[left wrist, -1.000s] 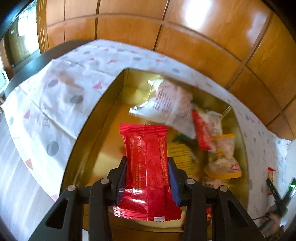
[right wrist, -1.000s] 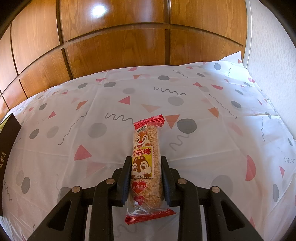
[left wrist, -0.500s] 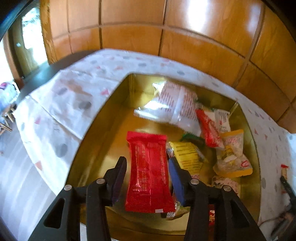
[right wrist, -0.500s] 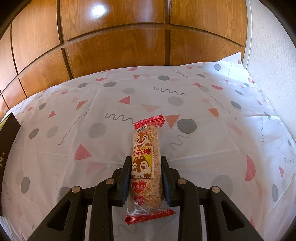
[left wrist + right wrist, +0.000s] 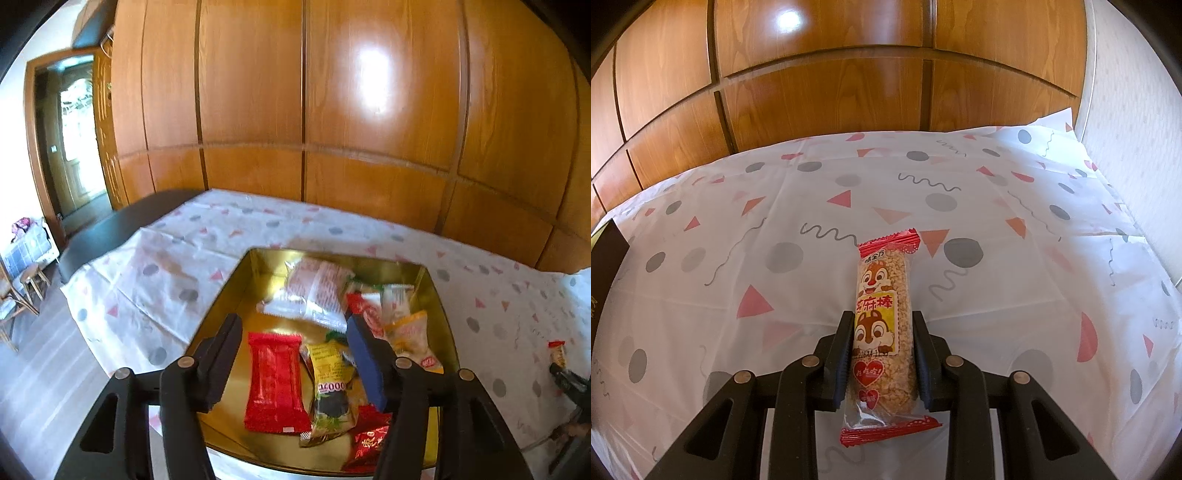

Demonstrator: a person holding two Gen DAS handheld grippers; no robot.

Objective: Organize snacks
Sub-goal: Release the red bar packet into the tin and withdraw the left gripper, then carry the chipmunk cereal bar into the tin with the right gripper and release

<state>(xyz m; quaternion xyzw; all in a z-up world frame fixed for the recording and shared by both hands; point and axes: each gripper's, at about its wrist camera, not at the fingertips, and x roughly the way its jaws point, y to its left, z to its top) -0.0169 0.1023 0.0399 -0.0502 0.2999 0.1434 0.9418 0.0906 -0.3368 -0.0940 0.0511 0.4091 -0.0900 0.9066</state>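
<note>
A gold tin box (image 5: pixel 218 314) stands on the patterned tablecloth and holds several snack packets. A red packet (image 5: pixel 275 380) lies flat on its floor. My left gripper (image 5: pixel 295 332) is open and empty above the box, with the red packet below, between its fingers. My right gripper (image 5: pixel 881 321) is shut on a sesame stick packet (image 5: pixel 884 317) with a chipmunk picture, which rests on the cloth. This packet also shows at the far right of the left wrist view (image 5: pixel 557 352).
A yellow packet (image 5: pixel 328 373), a white packet (image 5: pixel 317 291) and several more lie in the box. Wooden wall panels (image 5: pixel 827 96) stand behind the table. The box's dark side (image 5: pixel 605 254) shows at the left of the right wrist view. A doorway (image 5: pixel 74 147) is far left.
My left gripper opened and let the red packet drop into the box, then rose and tilted up. My right gripper has not moved.
</note>
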